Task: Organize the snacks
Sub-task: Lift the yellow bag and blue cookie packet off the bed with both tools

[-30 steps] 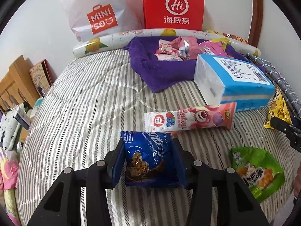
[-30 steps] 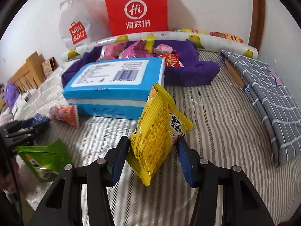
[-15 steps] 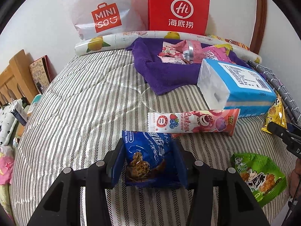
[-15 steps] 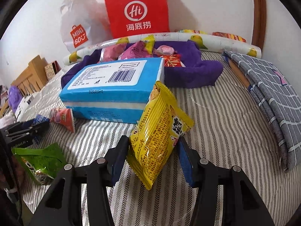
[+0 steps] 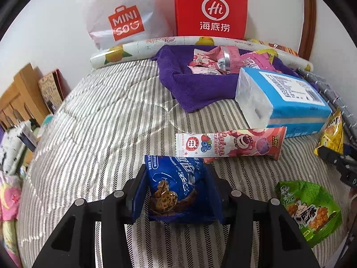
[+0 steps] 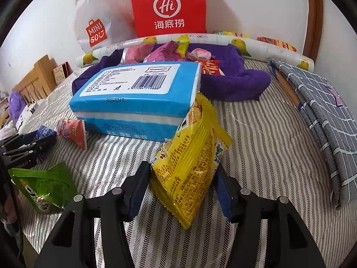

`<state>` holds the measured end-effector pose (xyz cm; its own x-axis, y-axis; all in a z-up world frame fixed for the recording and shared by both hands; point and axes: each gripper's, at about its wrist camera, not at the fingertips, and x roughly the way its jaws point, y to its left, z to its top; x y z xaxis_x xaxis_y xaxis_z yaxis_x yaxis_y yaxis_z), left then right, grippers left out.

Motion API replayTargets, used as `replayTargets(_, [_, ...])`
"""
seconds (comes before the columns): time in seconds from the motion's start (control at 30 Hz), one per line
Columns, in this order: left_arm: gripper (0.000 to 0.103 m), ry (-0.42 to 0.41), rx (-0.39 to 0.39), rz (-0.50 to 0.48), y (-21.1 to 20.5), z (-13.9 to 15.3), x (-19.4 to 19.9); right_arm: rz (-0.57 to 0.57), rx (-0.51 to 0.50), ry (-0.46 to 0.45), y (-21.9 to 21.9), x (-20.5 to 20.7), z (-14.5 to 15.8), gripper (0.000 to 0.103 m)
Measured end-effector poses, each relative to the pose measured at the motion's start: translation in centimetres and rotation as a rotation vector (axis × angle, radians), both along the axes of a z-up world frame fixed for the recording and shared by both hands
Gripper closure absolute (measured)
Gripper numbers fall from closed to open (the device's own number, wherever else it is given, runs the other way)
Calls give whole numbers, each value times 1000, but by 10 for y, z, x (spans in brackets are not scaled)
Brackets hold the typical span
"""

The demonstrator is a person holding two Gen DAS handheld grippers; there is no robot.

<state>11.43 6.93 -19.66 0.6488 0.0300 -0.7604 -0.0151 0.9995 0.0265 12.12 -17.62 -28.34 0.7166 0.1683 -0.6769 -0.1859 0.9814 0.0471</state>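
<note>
Left gripper (image 5: pixel 178 192): clamping the blue cookie packet (image 5: pixel 176 187) just above the striped bed (image 5: pixel 100 122).
Right gripper (image 6: pixel 183 185): gripping the yellow snack bag (image 6: pixel 189 163), possibly touching the blue tissue pack (image 6: pixel 136 98).

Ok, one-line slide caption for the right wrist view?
Right gripper clamps a yellow snack bag above the striped bed, beside a blue tissue pack.

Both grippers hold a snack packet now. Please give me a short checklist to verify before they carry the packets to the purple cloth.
1. Left gripper shut on blue cookie packet: ok.
2. Right gripper shut on yellow snack packet: ok.
3. Purple cloth in view with bare area: ok.
4. Blue tissue pack stands between yellow packet and cloth: not ok.
5. Grip firmness: cannot tell.
</note>
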Motion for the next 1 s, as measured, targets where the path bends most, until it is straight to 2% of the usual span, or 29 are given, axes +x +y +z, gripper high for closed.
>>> replayTargets(0.1, [55,2,-17,-1,2,0,0,4,6,-6,-1,-1,1,46])
replayTargets(0.3, [55,-9,19,-4,-1,0,-1,0,-4,-11,-1,-3,1,46])
replayTargets(0.57, [57,-8,-7,-18,3,1,-2,-2,7,-13,-1,-2,1,46])
replayTargets(1.0, [58,-14,49,-35,-5,4,-10,-16,96,-7,-16,-7,4,48])
